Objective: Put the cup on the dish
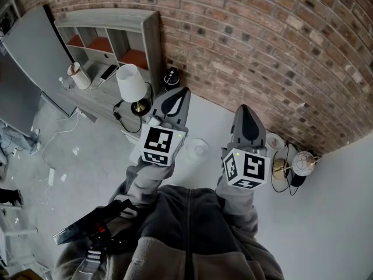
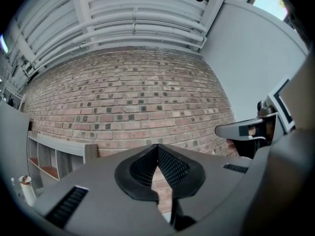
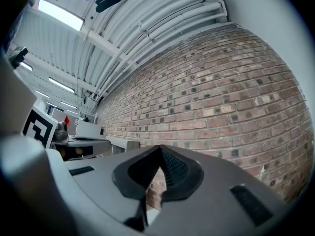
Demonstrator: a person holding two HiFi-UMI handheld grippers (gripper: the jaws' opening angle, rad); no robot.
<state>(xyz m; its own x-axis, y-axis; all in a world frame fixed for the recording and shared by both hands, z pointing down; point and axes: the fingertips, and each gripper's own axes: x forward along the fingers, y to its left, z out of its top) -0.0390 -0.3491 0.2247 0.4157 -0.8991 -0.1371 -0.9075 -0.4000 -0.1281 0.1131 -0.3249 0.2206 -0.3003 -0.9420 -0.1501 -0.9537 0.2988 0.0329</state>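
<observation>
"Right gripper view: how do the jaws stand?"

"Closed tip to tip on nothing. The right gripper (image 3: 158, 154) and left gripper (image 2: 157, 151) are alike, both aimed at the brick wall (image 3: 221, 107)."

"And the cup?"

"The pale cup (image 1: 197, 149) sits on the desk (image 1: 213, 124) between them, behind both tips and slightly nearer the left. The dish (image 1: 274, 140) lies beyond the right gripper, at the desk's back edge."
</observation>
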